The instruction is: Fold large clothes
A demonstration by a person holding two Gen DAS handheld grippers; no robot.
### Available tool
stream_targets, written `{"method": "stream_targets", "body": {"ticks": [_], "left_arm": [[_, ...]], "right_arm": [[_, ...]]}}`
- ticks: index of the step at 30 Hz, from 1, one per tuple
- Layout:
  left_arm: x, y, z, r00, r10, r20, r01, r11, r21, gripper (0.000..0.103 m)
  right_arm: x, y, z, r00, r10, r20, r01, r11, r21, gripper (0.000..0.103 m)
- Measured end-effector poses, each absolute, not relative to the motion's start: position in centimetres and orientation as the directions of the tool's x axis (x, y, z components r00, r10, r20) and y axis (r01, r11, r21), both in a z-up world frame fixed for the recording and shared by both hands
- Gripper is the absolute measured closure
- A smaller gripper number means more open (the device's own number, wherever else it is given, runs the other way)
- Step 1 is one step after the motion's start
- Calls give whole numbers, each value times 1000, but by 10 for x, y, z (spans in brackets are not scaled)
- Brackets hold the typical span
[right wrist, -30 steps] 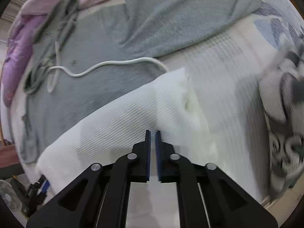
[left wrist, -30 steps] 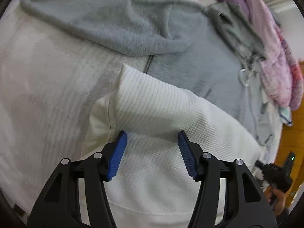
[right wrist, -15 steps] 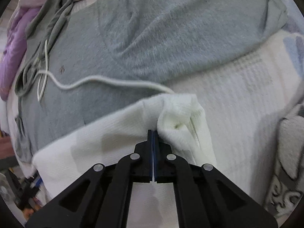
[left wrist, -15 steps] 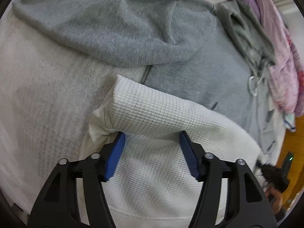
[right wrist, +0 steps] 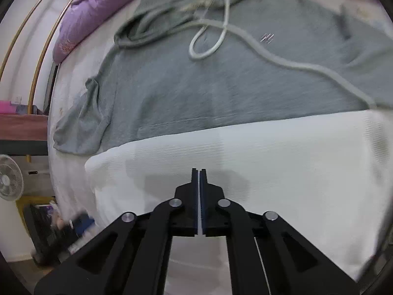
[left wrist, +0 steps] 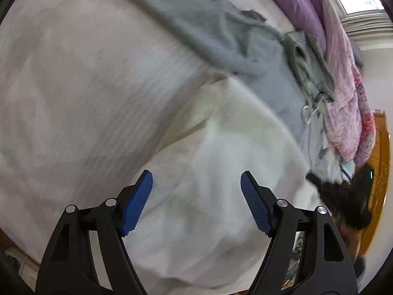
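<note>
On the bed (left wrist: 73, 98), a white top (right wrist: 270, 167) lay at 6 o'clock of a grey hoodie (right wrist: 221, 86); left hand-held gripper (left wrist: 196, 204) gaped above it, right hand-held gripper (right wrist: 199, 196) was closed, pinching nothing visible.

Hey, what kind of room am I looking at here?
Most likely a bedroom at home. Clothes lie spread on a white bed, a purple quilt is bunched at its far end, and a standing fan sits on the floor beside it.
</note>
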State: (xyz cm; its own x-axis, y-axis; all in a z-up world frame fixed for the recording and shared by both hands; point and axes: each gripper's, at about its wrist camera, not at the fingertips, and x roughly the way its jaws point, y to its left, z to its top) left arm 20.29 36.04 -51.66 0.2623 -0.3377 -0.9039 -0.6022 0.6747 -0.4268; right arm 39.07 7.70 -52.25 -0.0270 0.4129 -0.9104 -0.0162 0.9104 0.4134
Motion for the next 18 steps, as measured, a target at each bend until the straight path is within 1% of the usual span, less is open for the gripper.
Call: {"method": "stream_targets", "body": {"ticks": [2, 4, 6, 9, 11, 15, 16, 18], "left_arm": [[181, 365, -519, 256, -340, -905, -612, 668, -424, 28], [162, 369, -520, 256, -335, -907, -629, 654, -420, 28], [144, 371, -523, 262, -352, -899, -640, 634, -435, 28], [124, 368, -525, 265, -378, -887, -637, 622, -455, 28], [111, 366, -527, 267, -394, -879, -639, 611, -468, 28], [92, 361, -530, 276, -430, -860, -641, 584, -498, 28], [89, 359, -531, 278, -436, -856, -641, 580, -503, 28], [78, 358, -539, 282, -464, -839, -648, 553, -524, 28]], "right_arm": [[393, 84, -551, -58, 369, -928, -14, 929, 371, 103], [400, 83, -565, -54, 373, -926, 20, 928, 372, 103], [399, 84, -563, -48, 369, -928, 39, 929, 367, 103], [384, 89, -545, -21, 320, -947, -12, 947, 320, 103], [358, 87, -536, -58, 315, -947, 2, 949, 316, 103], [298, 78, -547, -170, 297, -940, 34, 955, 296, 103], [284, 76, -554, -182, 296, -938, 43, 955, 293, 103], [276, 74, -564, -146, 292, -945, 44, 956, 289, 103]]}}
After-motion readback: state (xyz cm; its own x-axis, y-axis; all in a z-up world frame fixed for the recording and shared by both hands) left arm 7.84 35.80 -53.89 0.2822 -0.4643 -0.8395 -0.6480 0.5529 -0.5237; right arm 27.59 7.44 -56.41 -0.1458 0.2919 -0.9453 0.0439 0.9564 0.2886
